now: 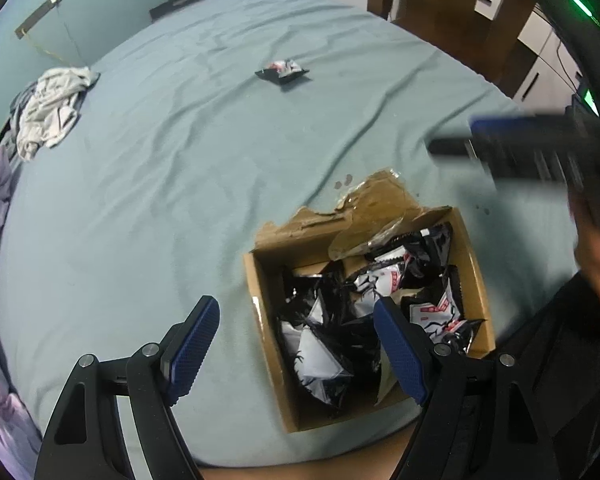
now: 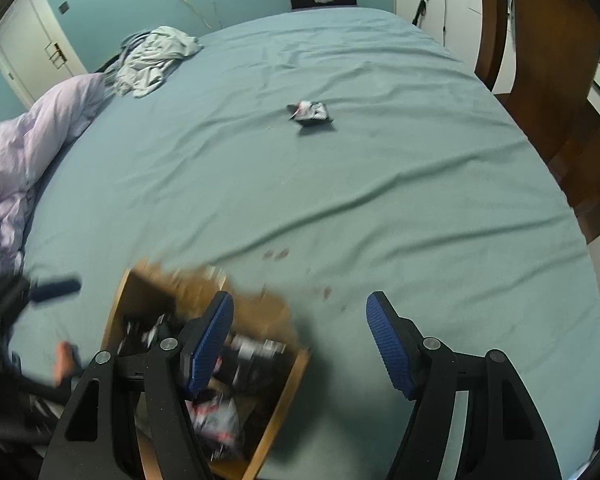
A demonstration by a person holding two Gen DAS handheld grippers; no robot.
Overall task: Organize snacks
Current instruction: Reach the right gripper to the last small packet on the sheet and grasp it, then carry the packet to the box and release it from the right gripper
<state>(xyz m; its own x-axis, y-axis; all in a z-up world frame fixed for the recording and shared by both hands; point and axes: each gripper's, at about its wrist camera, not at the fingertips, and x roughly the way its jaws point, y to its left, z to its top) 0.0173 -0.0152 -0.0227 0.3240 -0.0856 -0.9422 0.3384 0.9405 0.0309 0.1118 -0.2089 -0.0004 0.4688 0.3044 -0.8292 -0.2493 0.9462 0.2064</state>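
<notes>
An open cardboard box (image 1: 260, 320) sits on the teal bed sheet near me, holding several black-and-white snack packets (image 1: 328, 344). It also shows blurred in the right wrist view (image 2: 284, 392). One loose snack packet (image 1: 283, 71) lies far off on the sheet, seen too in the right wrist view (image 2: 311, 113). My left gripper (image 1: 296, 348) is open and empty, hovering over the box's left side. My right gripper (image 2: 300, 344) is open and empty above the box's right edge; it appears blurred in the left wrist view (image 1: 500, 148).
A grey crumpled garment (image 1: 52, 108) lies at the far left of the bed (image 2: 380, 208). A lilac duvet (image 2: 16, 168) is bunched on the left. Wooden furniture (image 2: 548, 60) stands at the right. The box's torn flap (image 1: 372, 196) sticks up at its far side.
</notes>
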